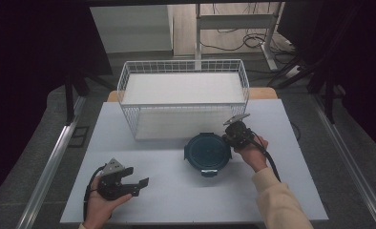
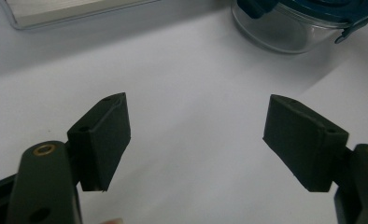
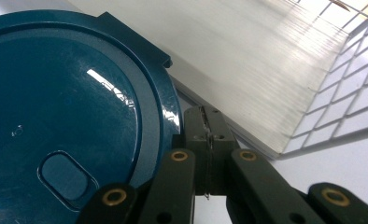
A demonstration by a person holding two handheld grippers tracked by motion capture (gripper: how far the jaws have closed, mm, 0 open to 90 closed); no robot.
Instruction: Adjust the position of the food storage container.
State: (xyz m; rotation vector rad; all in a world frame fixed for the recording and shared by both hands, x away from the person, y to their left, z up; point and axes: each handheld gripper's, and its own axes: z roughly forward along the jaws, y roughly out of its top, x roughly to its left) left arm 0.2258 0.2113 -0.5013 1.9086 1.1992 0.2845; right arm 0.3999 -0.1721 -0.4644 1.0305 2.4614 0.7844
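Note:
A round glass container (image 1: 207,151) with a dark teal clip-on lid (image 3: 65,107) stands mid-table, just in front of the wire basket. My right gripper (image 1: 228,138) is at the lid's right rim. In the right gripper view its jaws (image 3: 205,126) are pressed together against the lid's edge, and I cannot tell whether anything is pinched between them. My left gripper (image 1: 139,175) rests at the front left, held by a hand, open and empty. In the left gripper view its pads (image 2: 102,140) stand wide apart over bare table, with the container (image 2: 285,28) far ahead on the right.
A white wire basket (image 1: 183,67) with a white liner stands at the back of the white table (image 1: 176,200); its mesh wall (image 3: 345,84) is close by my right gripper. Dark curtains and floor cables surround the table.

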